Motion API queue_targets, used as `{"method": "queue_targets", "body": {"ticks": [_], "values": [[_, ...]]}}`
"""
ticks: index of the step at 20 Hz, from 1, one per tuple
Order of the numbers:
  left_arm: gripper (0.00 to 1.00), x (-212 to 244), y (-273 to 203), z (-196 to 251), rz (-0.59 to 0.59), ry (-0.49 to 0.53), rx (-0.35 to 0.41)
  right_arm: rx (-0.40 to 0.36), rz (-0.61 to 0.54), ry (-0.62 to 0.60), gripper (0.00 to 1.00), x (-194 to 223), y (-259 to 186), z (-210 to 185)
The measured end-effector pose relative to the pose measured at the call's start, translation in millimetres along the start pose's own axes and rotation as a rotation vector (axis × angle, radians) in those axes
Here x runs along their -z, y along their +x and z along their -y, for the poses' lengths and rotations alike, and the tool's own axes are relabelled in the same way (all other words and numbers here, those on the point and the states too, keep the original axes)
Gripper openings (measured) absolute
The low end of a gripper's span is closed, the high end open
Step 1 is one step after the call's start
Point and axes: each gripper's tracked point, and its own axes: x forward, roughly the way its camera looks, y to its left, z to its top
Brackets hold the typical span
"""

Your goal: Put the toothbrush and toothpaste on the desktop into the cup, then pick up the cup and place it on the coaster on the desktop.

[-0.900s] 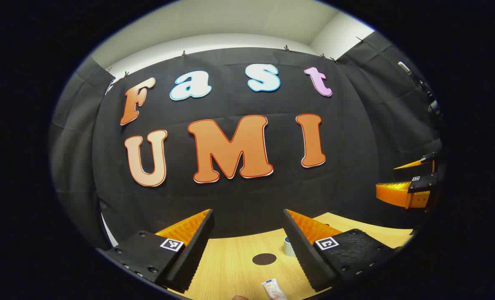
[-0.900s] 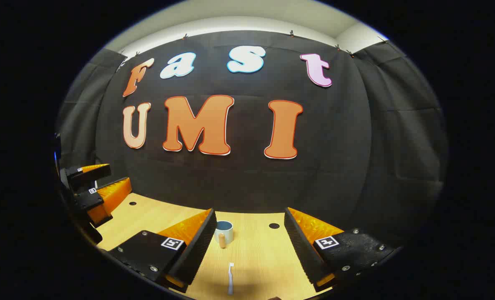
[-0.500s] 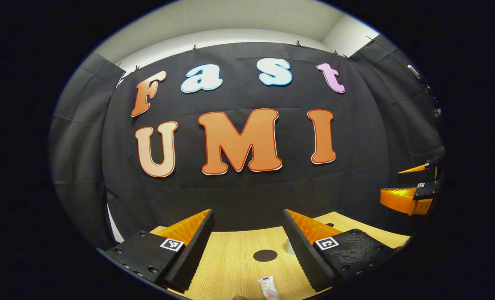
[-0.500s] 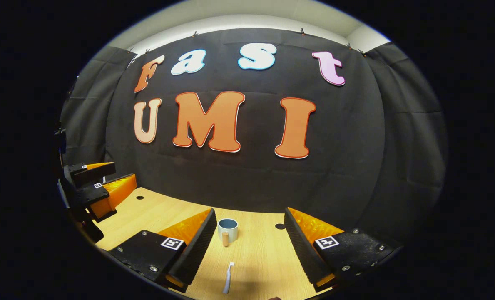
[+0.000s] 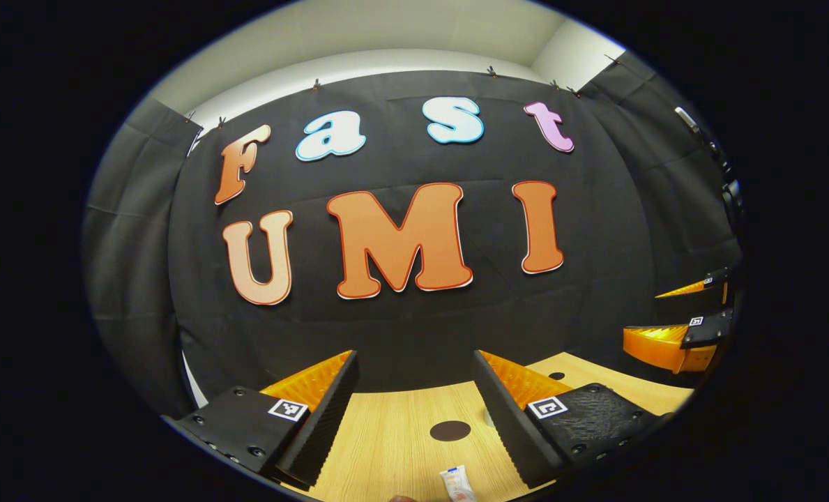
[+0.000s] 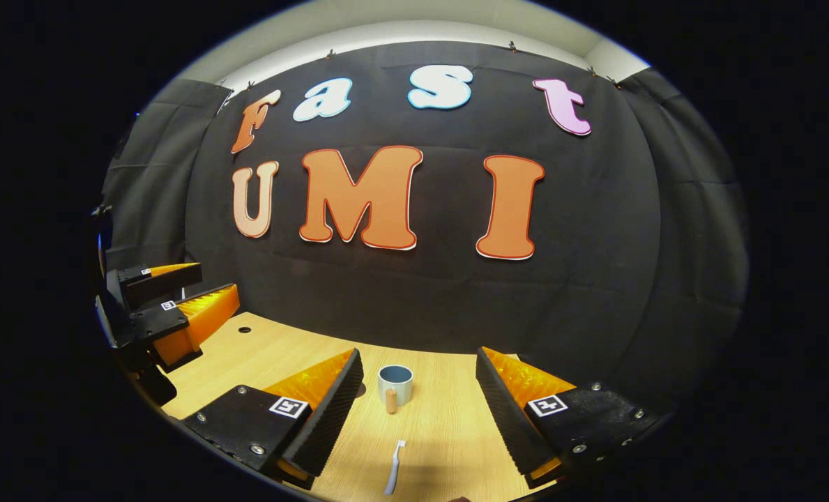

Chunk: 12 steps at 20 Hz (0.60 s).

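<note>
Both tongs are spread apart above the desk (image 6: 449, 425), gripping nothing. Ahead of the left gripper (image 5: 414, 390) lie the toothpaste (image 5: 458, 483) and coaster (image 5: 450, 430); ahead of the right gripper (image 6: 420, 387), the toothbrush (image 6: 394, 474) and cup (image 6: 395, 383).

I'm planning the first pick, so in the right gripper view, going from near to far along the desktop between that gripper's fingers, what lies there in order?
toothbrush → wooden handle of the cup → cup → black cloth wall.
</note>
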Motion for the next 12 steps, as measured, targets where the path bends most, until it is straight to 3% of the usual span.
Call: {"method": "queue_targets", "body": {"ticks": [5,12], "values": [[0.99,-10,24,-5,0.015,-0.026,0.013,-0.017,-0.014,0.057,0.99,-6,14,-9],[0.98,-25,46,-5,0.008,-0.062,0.004,0.019,-0.051,0.077,0.99,0,34,-2]]}}
